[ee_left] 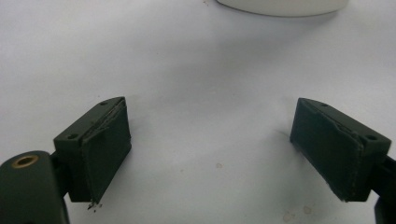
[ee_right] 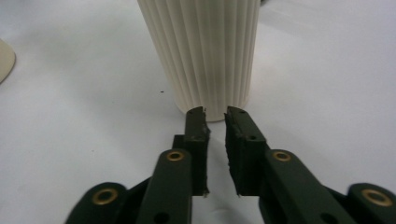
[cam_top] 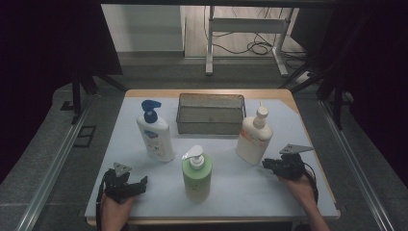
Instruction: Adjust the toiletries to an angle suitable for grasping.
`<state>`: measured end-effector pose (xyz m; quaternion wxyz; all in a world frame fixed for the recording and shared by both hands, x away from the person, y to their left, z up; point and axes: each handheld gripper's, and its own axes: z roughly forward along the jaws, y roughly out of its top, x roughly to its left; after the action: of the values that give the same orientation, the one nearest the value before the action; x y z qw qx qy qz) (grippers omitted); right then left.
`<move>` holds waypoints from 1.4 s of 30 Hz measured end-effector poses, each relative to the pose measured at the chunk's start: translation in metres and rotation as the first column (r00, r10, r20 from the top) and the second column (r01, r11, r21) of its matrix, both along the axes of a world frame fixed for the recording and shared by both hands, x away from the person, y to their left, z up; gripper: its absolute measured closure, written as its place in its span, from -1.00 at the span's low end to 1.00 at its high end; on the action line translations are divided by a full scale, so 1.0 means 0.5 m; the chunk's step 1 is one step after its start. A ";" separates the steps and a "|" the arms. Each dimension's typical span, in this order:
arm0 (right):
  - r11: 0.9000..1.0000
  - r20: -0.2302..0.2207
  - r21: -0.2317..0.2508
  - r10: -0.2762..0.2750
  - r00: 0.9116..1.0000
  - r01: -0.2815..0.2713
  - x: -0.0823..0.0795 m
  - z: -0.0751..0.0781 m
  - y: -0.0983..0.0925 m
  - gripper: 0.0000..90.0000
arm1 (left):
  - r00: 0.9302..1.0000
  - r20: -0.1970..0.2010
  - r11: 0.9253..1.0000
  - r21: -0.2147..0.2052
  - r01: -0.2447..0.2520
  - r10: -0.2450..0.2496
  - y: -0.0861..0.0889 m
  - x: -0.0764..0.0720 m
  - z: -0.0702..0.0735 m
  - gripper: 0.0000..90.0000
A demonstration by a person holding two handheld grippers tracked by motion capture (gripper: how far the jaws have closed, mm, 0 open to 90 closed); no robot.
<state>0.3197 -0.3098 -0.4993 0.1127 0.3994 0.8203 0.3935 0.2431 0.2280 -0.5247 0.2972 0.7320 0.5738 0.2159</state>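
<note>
A: How do the jaws stand?

B: The right gripper (ee_right: 215, 114) has its jaws a narrow slit apart, nothing between them, tips just short of the foot of the cream ribbed pump bottle (ee_right: 208, 51). The left gripper (ee_left: 210, 140) has its jaws spread wide over bare table cover, nothing between them either.

A: And that bottle, which way does it point?

B: It stands upright, long axis vertical, on the right part of the pale table cover (cam_top: 288, 192). Its pump head is on top; the thin nozzle looks to lean toward the far side, though it is too small to be sure. From above the right gripper lies just beside its base, on the near right, held in a hand that comes in from the bottom edge.

A: What is round it?

B: Behind it, touching or nearly so, is a wire mesh basket (cam_top: 210, 113) at the far middle. Toward the near centre stands a green pump bottle (cam_top: 197, 174), white nozzle pointing left. Farther left is a white bottle with a blue pump (cam_top: 155, 132), upright too, with the left gripper near the front left edge.
</note>
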 end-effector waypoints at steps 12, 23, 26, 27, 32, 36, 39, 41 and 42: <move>1.000 0.026 0.016 0.004 1.000 -0.004 -0.016 0.027 0.004 0.26 | 1.000 0.001 1.000 0.000 0.000 0.000 0.000 0.000 0.000 -0.73; 1.000 0.065 0.000 -0.004 0.998 0.004 -0.019 0.062 0.006 -0.11 | 1.000 0.001 1.000 0.000 0.000 0.000 0.000 0.000 0.000 -0.73; 1.000 0.072 -0.002 0.000 0.997 0.000 -0.018 0.072 0.008 -0.18 | 1.000 0.002 1.000 -0.001 0.000 0.000 0.000 0.000 0.000 -0.73; 1.000 0.073 -0.003 0.000 0.997 0.001 -0.018 0.074 0.008 -0.19 | 1.000 0.002 1.000 -0.001 0.000 0.000 0.000 0.000 0.000 -0.74; 1.000 0.077 -0.011 0.004 0.997 -0.003 -0.014 0.082 0.010 -0.27 | 1.000 0.001 1.000 0.000 0.001 -0.001 0.000 0.000 0.000 -0.73; 1.000 0.078 -0.016 0.010 0.997 -0.009 -0.011 0.086 0.013 -0.36 | 1.000 0.001 1.000 0.000 0.001 -0.001 0.000 0.000 0.000 -0.74; 1.000 0.087 -0.017 0.011 0.996 -0.010 -0.009 0.091 0.016 -0.44 | 1.000 0.000 1.000 0.002 0.002 -0.002 0.000 0.000 0.000 -0.74; 1.000 0.094 -0.018 0.008 0.996 -0.006 -0.007 0.094 0.018 -0.50 | 1.000 -0.001 1.000 0.003 0.002 -0.002 0.001 0.000 0.000 -0.73; 1.000 0.093 -0.016 0.006 0.996 -0.005 -0.006 0.096 0.018 -0.52 | 1.000 -0.001 1.000 0.002 0.002 -0.002 0.001 0.000 0.000 -0.73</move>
<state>0.3168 -0.3007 -0.4511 0.1529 0.3775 0.8183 0.4056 0.2429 0.2282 -0.5246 0.2964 0.7331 0.5728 0.2160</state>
